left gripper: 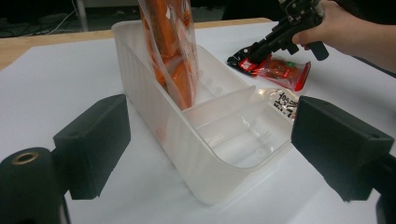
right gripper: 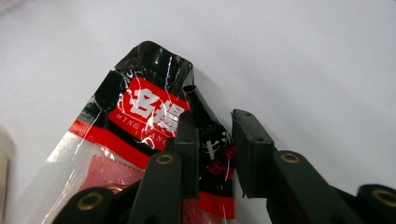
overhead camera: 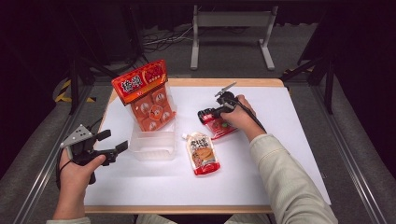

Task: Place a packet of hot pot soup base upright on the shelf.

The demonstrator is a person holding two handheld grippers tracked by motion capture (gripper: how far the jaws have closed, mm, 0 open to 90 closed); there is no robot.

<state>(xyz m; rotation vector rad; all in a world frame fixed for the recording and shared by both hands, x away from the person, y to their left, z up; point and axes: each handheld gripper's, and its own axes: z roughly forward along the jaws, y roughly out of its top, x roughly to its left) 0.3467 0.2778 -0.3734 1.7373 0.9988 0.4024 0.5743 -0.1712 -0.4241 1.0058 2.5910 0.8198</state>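
Right gripper point(right gripper: 212, 154) pinches the red packet's point(right gripper: 154, 112) top edge at frame centre (left gripper point(left gripper: 205, 144) gapes, empty); next, lift it toward the bin point(overhead camera: 152, 144).

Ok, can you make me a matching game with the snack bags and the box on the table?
Things:
1. orange bag
2. red and black packet
3. spouted pouch
4. clear box

Places or states:
A. lying flat on the white sheet, untouched
B. pinched between the jaws of the right gripper
C. standing up inside the box's far compartment
D. its near compartment is empty

Pairs: 1-C, 2-B, 3-A, 4-D
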